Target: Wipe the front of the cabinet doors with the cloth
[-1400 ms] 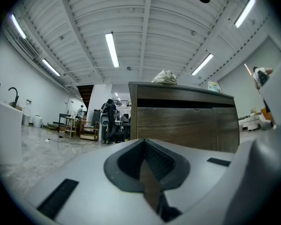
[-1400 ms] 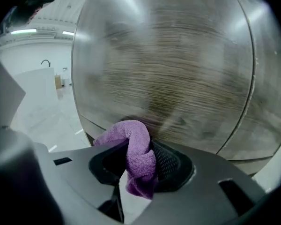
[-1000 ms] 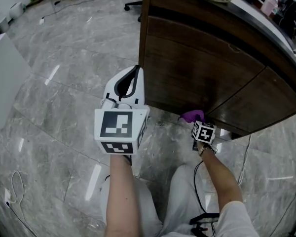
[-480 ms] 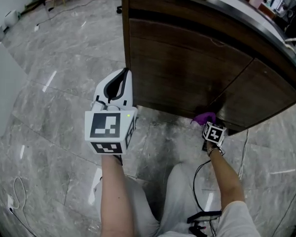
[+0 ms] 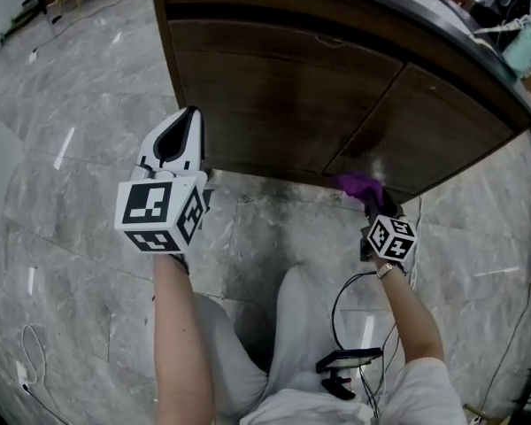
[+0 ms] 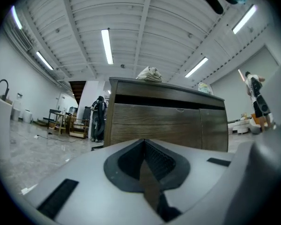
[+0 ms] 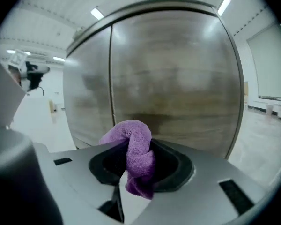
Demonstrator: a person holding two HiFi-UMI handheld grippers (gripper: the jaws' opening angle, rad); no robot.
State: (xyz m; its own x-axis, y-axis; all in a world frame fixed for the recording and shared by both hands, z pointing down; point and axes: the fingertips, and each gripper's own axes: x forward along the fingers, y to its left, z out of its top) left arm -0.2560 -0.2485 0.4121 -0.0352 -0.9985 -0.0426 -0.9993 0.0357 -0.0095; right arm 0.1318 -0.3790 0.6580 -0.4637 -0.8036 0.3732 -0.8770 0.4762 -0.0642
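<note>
The dark wooden cabinet (image 5: 274, 87) has two door fronts, a left one (image 5: 265, 104) and a right one (image 5: 442, 122). My right gripper (image 5: 365, 193) is shut on a purple cloth (image 5: 358, 183), low by the bottom of the doors near their seam. In the right gripper view the purple cloth (image 7: 136, 153) bunches between the jaws just before the wooden door (image 7: 173, 78). My left gripper (image 5: 179, 131) is held up away from the cabinet, jaws shut with nothing in them; its view faces the cabinet (image 6: 166, 123) from a distance.
Grey marble floor (image 5: 62, 149) spreads to the left and under me. A cable (image 5: 354, 326) runs from my right arm to a black device (image 5: 345, 361) at my lap. Things sit on the counter top (image 5: 522, 51) at the far right.
The cloth and right gripper have slid right along the bottom of the cabinet front, toward the right door. My view has shifted so the cabinet sits more central. The left gripper stays raised.
</note>
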